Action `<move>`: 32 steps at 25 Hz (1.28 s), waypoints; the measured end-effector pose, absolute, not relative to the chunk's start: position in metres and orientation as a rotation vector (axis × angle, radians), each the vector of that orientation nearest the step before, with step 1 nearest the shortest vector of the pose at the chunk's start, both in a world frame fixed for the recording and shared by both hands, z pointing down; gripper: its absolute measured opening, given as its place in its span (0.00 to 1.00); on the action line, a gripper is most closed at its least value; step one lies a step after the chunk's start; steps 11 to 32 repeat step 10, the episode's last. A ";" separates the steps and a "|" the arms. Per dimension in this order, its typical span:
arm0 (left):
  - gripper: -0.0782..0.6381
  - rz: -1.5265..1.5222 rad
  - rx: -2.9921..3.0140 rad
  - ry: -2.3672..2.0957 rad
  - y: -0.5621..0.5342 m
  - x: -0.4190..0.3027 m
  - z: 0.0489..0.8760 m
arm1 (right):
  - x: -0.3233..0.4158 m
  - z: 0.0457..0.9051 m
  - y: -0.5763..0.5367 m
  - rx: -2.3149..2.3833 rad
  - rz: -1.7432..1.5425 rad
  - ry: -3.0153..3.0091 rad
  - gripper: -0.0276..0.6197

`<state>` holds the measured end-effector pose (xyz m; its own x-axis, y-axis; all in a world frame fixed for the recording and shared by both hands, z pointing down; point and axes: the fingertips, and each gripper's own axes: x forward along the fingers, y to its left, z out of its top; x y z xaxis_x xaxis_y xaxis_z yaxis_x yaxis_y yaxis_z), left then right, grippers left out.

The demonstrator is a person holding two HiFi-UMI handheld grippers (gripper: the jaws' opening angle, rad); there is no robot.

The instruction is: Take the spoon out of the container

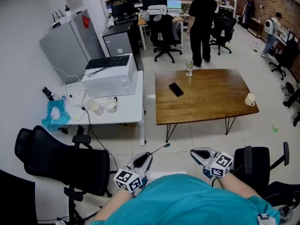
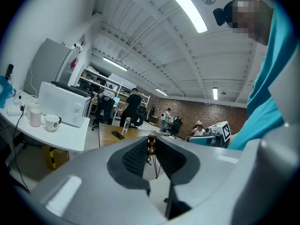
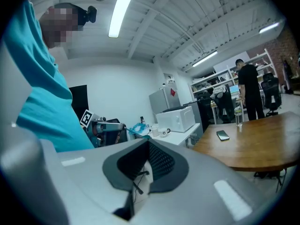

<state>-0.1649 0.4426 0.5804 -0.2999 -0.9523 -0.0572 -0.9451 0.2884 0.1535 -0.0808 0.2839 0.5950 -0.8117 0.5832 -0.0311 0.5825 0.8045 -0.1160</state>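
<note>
My left gripper (image 1: 149,155) is held close to my body, low in the head view, shut on a thin spoon (image 1: 160,149). The spoon's slim shaft sticks out forward and to the right, over the floor. In the left gripper view, the spoon's brown beaded end (image 2: 151,145) shows pinched between the dark ribbed pads at the left gripper's (image 2: 151,142) tips. My right gripper (image 1: 192,152) hangs beside it, shut and holding nothing, and its jaws (image 3: 149,143) meet at the tips. A glass container (image 1: 189,68) stands on the far edge of the wooden table (image 1: 206,102).
The wooden table also carries a black phone (image 1: 176,89) and a white cup (image 1: 250,99). The white desk (image 1: 126,108) at left holds a white box (image 1: 109,78) with a keyboard on it, and two mugs (image 1: 104,106). Black office chairs (image 1: 61,161) flank me. A person (image 1: 201,22) stands at the back.
</note>
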 end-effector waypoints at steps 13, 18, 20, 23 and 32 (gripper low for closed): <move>0.18 -0.265 1.824 -2.479 0.448 -0.168 0.582 | -0.083 0.598 0.290 -0.974 0.165 -2.958 0.04; 0.18 -0.265 1.824 -2.479 0.448 -0.168 0.582 | -0.083 0.598 0.290 -0.974 0.165 -2.958 0.04; 0.18 -0.265 1.824 -2.479 0.448 -0.168 0.582 | -0.083 0.598 0.290 -0.974 0.165 -2.958 0.04; 0.18 -0.265 1.824 -2.479 0.448 -0.168 0.582 | -0.083 0.598 0.290 -0.974 0.165 -2.958 0.04; 0.18 -0.265 1.824 -2.479 0.448 -0.168 0.582 | -0.083 0.598 0.290 -0.974 0.165 -2.958 0.04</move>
